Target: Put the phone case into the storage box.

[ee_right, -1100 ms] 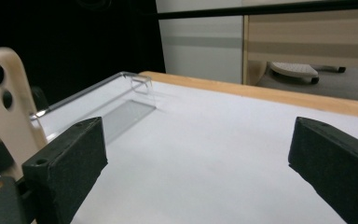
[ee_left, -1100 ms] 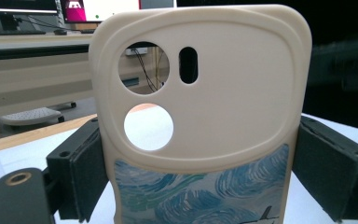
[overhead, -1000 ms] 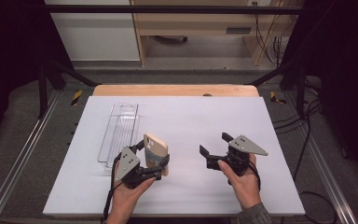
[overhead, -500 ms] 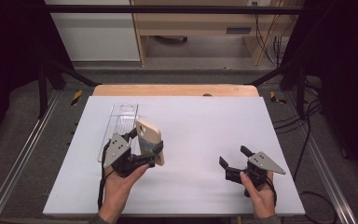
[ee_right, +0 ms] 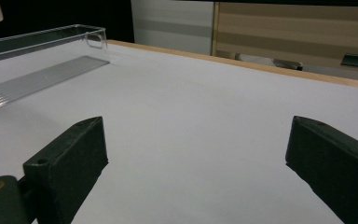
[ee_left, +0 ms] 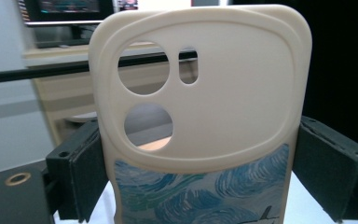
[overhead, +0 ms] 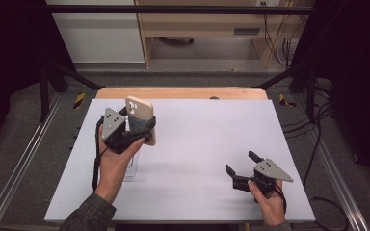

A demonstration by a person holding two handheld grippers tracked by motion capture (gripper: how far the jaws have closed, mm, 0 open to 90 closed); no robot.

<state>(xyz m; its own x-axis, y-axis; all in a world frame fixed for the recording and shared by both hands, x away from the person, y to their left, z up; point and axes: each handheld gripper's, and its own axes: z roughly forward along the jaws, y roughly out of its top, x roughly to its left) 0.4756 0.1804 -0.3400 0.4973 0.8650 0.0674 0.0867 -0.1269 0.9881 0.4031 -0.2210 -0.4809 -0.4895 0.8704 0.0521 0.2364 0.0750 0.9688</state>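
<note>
Left jaws clamp the case (ee_left: 200,116) by its edges; right jaws gape. A slack grip could drop it beside the tray (ee_right: 42,51).

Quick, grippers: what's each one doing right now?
Left gripper: closed on the phone case.
Right gripper: open, empty, near the table.

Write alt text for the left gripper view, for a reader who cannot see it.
A cream phone case, seen from the back with its camera cut-outs near the top and a blue swirl pattern lower down, stands upright, clamped at its sides between the two black jaws of the left gripper. Behind it are blurred furniture and a dark horizontal bar.
</note>
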